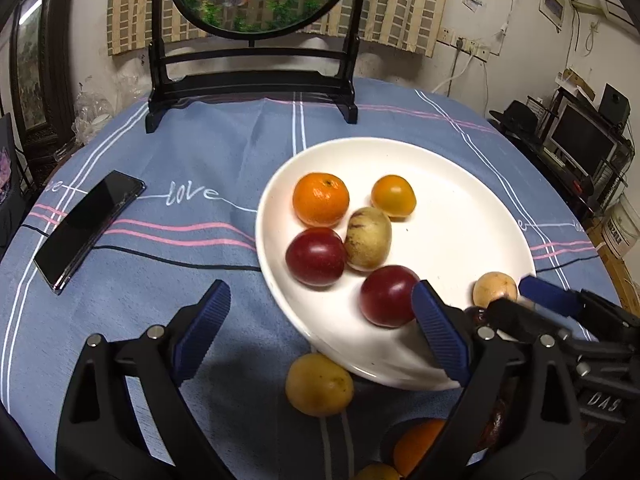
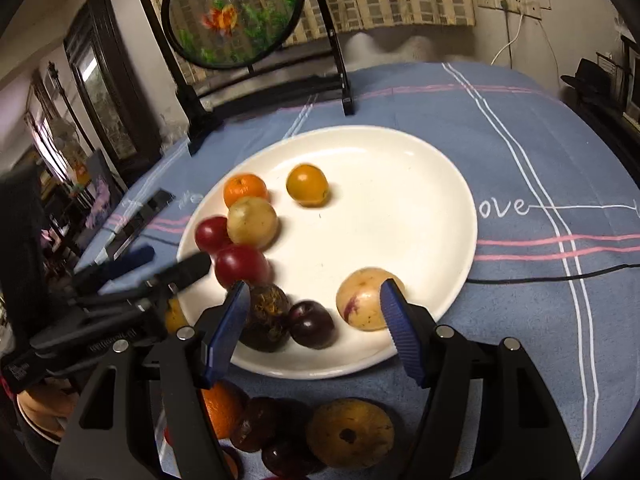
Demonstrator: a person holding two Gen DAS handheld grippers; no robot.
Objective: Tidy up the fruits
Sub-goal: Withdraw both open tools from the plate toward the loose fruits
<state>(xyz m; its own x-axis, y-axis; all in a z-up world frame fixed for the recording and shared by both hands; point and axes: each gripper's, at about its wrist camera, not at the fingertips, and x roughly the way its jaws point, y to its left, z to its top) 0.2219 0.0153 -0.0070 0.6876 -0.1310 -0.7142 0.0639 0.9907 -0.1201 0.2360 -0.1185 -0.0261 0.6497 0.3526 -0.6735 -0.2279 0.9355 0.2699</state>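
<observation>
The white plate (image 2: 448, 208) sits on the cloth-covered surface (image 1: 224, 152) and serves as the collection point; judging by the fruit already grouped on it, sorting is well under way, with more fruit waiting off the plate at the near edge.

Left gripper (image 1: 320, 312): fingers spread wide, nothing between the pads. It straddles the near left rim of the plate. The right finger stands just in front of a red fruit (image 1: 386, 295) lying on the plate; whether it touches cannot be told. The left finger hangs over bare cloth. A yellow fruit (image 1: 319, 385) lies on the surface just near of the rim, roughly between and below the fingers, which makes it a likely next pick.

Right gripper (image 2: 316, 312): fingers apart, not clamped on anything. It hovers over the near rim of the plate. Between its fingers lie a dark rough-skinned fruit (image 2: 266, 316), hard by the left finger, and a dark plum (image 2: 312, 324). A pale yellow fruit with a purple streak (image 2: 362, 298) lies against the inside of the right finger; contact cannot be confirmed.

Remaining fruit off the plate: an orange (image 2: 220, 410) and a large yellow-brown fruit (image 2: 350, 432), near of the rim under the right gripper.

A dark phone (image 1: 86, 224) lies on the surface, well to the left of the plate.
</observation>
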